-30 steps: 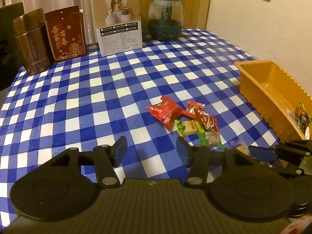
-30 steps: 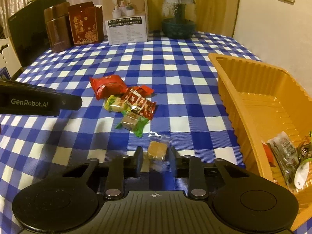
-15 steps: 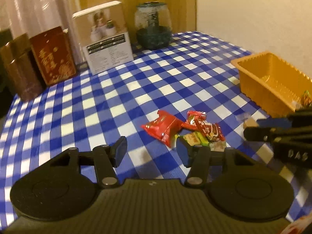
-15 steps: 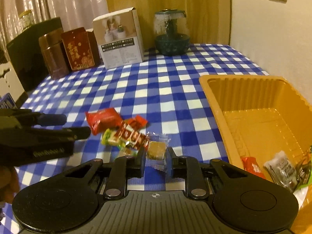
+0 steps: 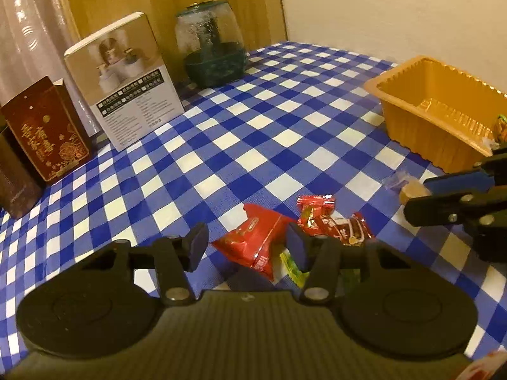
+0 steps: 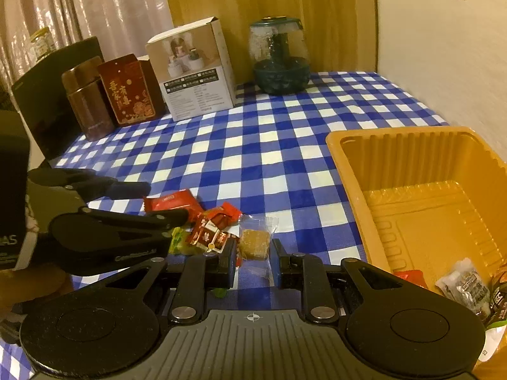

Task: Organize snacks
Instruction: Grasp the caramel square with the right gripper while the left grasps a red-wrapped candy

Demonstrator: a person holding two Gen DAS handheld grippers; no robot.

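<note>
Blue-white checked surface (image 6: pixel 285 164) holds one orange plastic tray (image 6: pixel 355 196), small pile of red snack packets (image 5: pixel 285 231). Right tongs (image 6: pixel 253 262) pinch one brown square cookie in clear wrapper (image 6: pixel 253 243), lifted beside tray. Left tongs (image 5: pixel 247 247) wide, empty, over pile.

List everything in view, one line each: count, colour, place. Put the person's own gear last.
Checked tablecloth: one, blue and white, covers the table.
Ridged plastic tray: one, orange, right side.
Wrapped snacks in tray: at least three, mixed colours, near corner.
Large foil snack packet: one, red, mid-table pile.
Small candy wrappers: two, red, beside it.
Green wrapper: at least one, partly hidden in pile.
Clear-wrapped brown biscuit: one, between right fingers.
Printed carton: one, white, far edge.
Glass jar: one, dark green base, far edge.
Gold-lettered box: one, red, far left.
Brown canister: one, far left.
Left gripper: black, open over pile.
Right gripper: black, shut on biscuit.
</note>
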